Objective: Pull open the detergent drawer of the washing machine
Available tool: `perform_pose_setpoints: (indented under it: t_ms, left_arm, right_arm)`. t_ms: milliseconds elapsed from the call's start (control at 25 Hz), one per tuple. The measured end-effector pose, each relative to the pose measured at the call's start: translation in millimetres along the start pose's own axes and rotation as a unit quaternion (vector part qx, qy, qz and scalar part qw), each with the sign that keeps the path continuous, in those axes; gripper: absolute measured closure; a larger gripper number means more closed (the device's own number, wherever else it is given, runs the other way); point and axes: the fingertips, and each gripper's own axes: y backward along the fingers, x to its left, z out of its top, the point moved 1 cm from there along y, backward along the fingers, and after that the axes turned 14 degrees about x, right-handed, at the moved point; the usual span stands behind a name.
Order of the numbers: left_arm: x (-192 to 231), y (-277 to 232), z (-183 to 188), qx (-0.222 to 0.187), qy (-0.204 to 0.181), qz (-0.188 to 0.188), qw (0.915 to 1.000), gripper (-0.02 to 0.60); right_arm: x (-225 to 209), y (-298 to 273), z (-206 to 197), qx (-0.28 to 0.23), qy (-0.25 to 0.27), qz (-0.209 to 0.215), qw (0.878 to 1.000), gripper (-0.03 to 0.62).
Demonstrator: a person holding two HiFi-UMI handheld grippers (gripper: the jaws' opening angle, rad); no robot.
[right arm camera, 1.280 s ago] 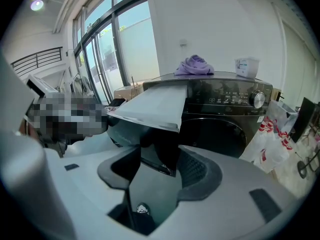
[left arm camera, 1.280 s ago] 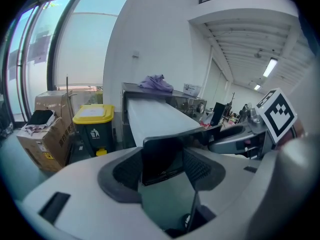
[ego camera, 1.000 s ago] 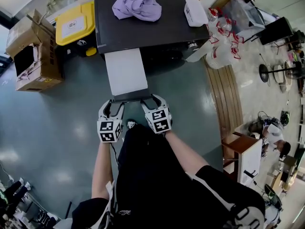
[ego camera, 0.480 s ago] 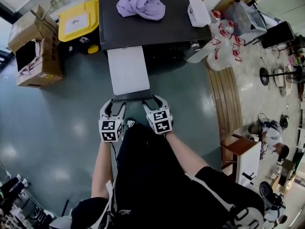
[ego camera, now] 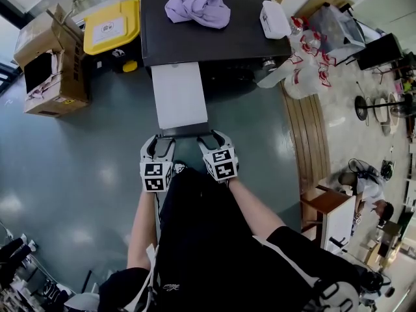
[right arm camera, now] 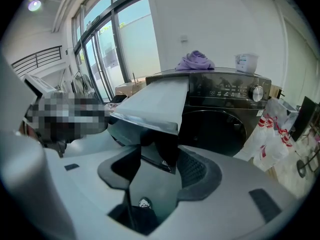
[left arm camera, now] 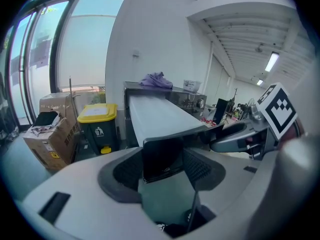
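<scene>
- Clamping the dark front panel (left arm camera: pixel 162 156) of the drawer between its two pads, the left gripper (left arm camera: pixel 162 166) has its jaws drawn in narrow on the panel's left part.
- The right gripper (right arm camera: pixel 152 159) does the same on the right part of that panel, jaws closed in on it from both sides.
- In the head view the left gripper (ego camera: pixel 158 142) and the right gripper (ego camera: pixel 214 138) sit side by side at the drawer's near end, just in front of the person's body.
- The long white detergent drawer (ego camera: pixel 179 96) reaches from the grippers to the far black front-loading washing machine (ego camera: pixel 214 38), at the left of the machine's front.
- Progress, as I judge it: the drawer stands far out of the machine, so the pull looks largely or wholly done. What may remain is any last bit of travel and letting go.
- Counted: two grippers, one drawer, one washing machine.
- On the machine's top: one crumpled lilac cloth (ego camera: pixel 198 2) and one small white lidded tub (ego camera: pixel 274 18), well apart.
- Left of the machine: one dark bin with a yellow lid (ego camera: pixel 112 26) and brown cardboard boxes (ego camera: pixel 49 64), two as far as I can tell.
- Right of the machine: a heap of white plastic bags with red print (ego camera: pixel 305 70), their number unclear.
</scene>
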Motion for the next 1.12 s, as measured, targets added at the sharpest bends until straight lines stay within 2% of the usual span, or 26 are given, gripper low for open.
perform_pose_setpoints:
  t_ms: [200, 400, 560, 960, 1040, 1120]
  left_arm:
    - [-0.4, 4.3, -3.7, 0.015, -0.018, 0.013, 0.9996, 0.33]
    - [-4.5, 17.0, -13.0, 0.026, -0.004, -0.002, 0.9997, 0.331]
    - [-14.6, 28.8, -15.0, 0.031, -0.007, -0.014, 0.9994, 0.333]
    - [-5.4, 55.2, 21.5, -0.003, 0.063, -0.049, 0.9969, 0.347]
    - [-4.3, 55.6, 30.1, -0.007, 0.065, -0.057, 0.9962, 0.353]
    - [-4.2, 53.3, 35.6, -0.003, 0.051, -0.054, 0.9972, 0.364]
  right_arm:
    - [-2.9, 4.2, 0.2, 0.008, 0.029, -0.008, 1.0, 0.362]
    - [-10.6, 21.5, 3.4, 0.004, 0.044, -0.018, 0.999, 0.365]
    - [-13.6, 37.1, 3.8, 0.006, 0.072, -0.025, 0.997, 0.365]
    - [-2.1, 64.5, 16.3, 0.009, 0.083, -0.032, 0.996, 0.378]
    - [-0.3, 66.0, 23.9, 0.004, 0.077, -0.031, 0.996, 0.378]
    - [1.3, 67.7, 32.2, -0.004, 0.07, -0.032, 0.997, 0.388]
